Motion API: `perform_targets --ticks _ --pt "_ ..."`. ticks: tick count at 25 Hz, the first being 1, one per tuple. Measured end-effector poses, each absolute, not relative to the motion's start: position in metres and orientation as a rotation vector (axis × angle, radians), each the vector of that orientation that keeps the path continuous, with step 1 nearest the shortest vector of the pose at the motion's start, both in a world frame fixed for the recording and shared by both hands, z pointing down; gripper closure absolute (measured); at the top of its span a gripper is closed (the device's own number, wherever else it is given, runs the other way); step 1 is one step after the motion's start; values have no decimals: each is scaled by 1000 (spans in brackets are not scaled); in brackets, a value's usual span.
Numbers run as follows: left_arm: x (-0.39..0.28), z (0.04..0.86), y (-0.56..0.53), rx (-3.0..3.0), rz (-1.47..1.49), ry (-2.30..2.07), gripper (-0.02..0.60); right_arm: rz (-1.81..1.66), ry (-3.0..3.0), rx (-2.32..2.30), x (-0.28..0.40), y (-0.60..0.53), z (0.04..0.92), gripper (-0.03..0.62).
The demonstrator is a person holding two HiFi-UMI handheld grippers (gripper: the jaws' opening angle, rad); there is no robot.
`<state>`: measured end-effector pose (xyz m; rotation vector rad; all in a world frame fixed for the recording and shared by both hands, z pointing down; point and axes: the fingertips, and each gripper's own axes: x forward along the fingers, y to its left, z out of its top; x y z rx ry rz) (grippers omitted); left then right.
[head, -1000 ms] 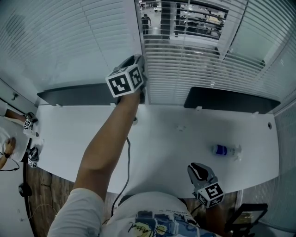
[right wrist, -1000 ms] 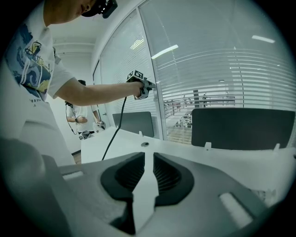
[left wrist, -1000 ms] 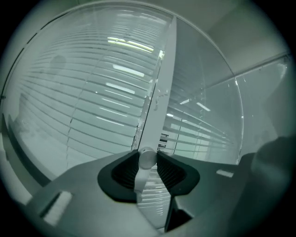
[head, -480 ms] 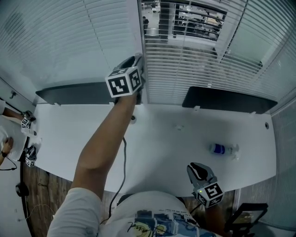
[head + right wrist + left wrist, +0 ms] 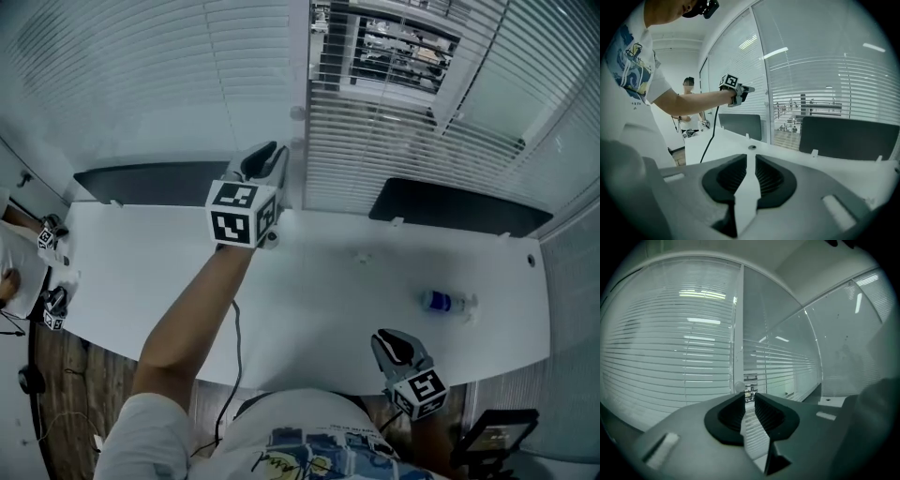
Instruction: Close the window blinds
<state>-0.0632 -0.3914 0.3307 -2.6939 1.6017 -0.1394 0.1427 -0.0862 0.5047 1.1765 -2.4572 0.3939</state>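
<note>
The left gripper (image 5: 274,155) is held level by the window post, above the far edge of the desk (image 5: 319,281). Its fingers (image 5: 733,413) have just been closing to a narrow gap, with nothing between them; only the blinds (image 5: 394,131) show through the slit. On the middle pane the top slats are open and a room shows beyond; the left pane's are shut. The right gripper (image 5: 386,341) hangs at the desk's near edge, fingers slightly apart and empty. A bottle (image 5: 448,302) lies on the desk
</note>
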Motion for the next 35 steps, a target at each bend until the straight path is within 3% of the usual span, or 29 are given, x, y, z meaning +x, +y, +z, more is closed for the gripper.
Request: perform_targets --ticks 6,14,35 --pt "-89 346 -308 -2754 -161 1485 578 365 -2469 1154 112 -76 492 548" --pt "-150 387 -185 -2838 -236 1439 578 314 -2494 1097 46 -54 486 548" --pt "-189 438 -6 -3001 -419 1046 578 242 -2452 1175 -34 29 463 548"
